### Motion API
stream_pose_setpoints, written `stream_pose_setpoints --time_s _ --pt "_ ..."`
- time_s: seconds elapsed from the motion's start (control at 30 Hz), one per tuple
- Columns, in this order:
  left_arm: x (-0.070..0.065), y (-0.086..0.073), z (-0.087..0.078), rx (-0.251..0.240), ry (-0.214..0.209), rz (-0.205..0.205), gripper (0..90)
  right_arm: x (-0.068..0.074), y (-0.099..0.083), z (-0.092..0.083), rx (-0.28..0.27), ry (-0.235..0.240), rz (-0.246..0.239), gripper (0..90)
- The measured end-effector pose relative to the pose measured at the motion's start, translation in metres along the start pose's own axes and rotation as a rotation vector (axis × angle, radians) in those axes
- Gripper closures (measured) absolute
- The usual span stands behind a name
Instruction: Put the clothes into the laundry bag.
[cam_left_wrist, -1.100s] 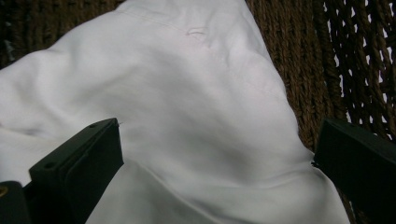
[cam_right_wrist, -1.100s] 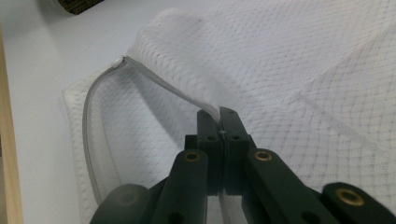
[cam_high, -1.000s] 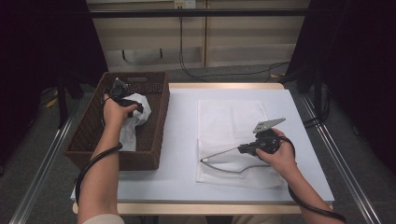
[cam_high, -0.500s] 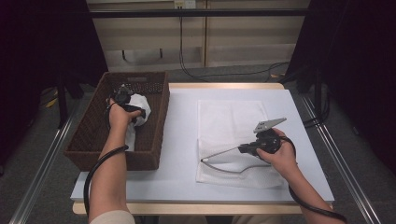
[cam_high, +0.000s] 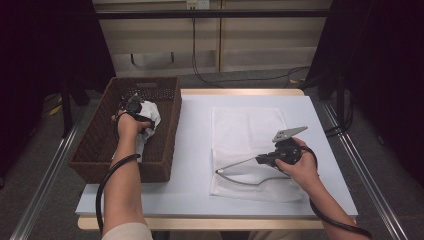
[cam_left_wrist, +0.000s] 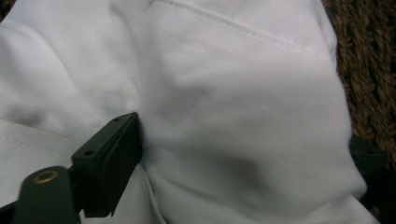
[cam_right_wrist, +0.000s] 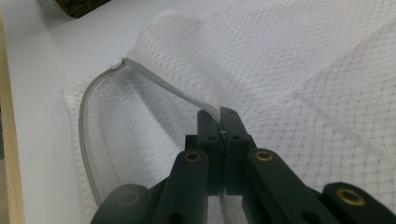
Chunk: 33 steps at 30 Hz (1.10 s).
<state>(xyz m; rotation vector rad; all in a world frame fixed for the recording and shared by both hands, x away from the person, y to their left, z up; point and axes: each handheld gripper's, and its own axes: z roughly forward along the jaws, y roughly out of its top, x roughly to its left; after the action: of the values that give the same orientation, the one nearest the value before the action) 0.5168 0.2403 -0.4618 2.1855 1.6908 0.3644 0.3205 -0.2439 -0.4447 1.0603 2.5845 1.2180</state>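
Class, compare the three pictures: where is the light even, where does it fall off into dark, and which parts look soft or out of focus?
High view: table evenly lit, surroundings dark. Left gripper view: white cloth bright with soft shadows, near black parts blurred. Right gripper view: mesh bag sharp, bottom edge blurred.

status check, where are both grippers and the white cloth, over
Left hand-held gripper in wicker basket, jaws just closing around white cloth. Right hand-held gripper shut on mesh laundry bag zipper edge, holding mouth open. Nothing in the way.
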Motion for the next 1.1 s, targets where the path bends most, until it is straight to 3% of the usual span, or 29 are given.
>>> stream_pose_setpoints --time_s 0.07,0.1,0.17,0.2,0.27,0.33,0.43,0.53,0.6,0.67,0.93,1.1 --pt "0.0 0.0 -0.002 0.001 -0.008 0.028 20.2 0.0 0.0 0.0 -0.003 -0.001 -0.003 89.8" --pt "-0.002 0.001 -0.003 0.003 -0.014 0.038 27.3 0.0 0.0 0.0 -0.004 -0.002 -0.003 89.8" --pt "-0.004 0.001 -0.004 0.002 -0.009 0.047 31.2 0.0 0.0 -0.001 -0.002 -0.003 -0.003 89.8" --pt "-0.006 0.002 -0.006 0.009 -0.032 0.052 34.2 0.0 0.0 -0.001 -0.002 -0.003 -0.004 89.8" --pt "-0.007 0.002 -0.009 0.016 -0.022 0.066 47.8 0.001 0.001 -0.001 -0.005 0.001 -0.002 89.9" --pt "-0.005 0.002 -0.012 0.041 -0.028 0.047 64.1 0.002 0.001 -0.001 -0.006 -0.003 0.003 89.8" --pt "-0.002 -0.001 -0.015 0.042 -0.042 0.022 68.3 0.002 0.001 -0.001 -0.007 -0.004 -0.002 89.9" --pt "0.0 -0.002 -0.019 0.047 -0.041 0.027 70.4 0.002 0.001 -0.001 -0.006 -0.001 -0.002 89.9" --pt "0.002 -0.004 -0.025 0.05 -0.049 -0.007 71.3 0.002 0.002 0.0 -0.005 -0.002 0.0 89.9" --pt "0.004 -0.004 -0.032 0.047 -0.063 -0.012 71.7 0.002 0.002 0.001 -0.004 -0.004 0.002 89.9" --pt "0.016 -0.005 -0.076 0.005 -0.118 -0.056 71.8 0.002 0.002 0.001 -0.004 -0.001 0.01 89.9" --pt "0.019 -0.004 -0.104 -0.013 -0.142 -0.049 71.9 0.003 0.003 0.001 -0.004 -0.002 0.012 90.0"
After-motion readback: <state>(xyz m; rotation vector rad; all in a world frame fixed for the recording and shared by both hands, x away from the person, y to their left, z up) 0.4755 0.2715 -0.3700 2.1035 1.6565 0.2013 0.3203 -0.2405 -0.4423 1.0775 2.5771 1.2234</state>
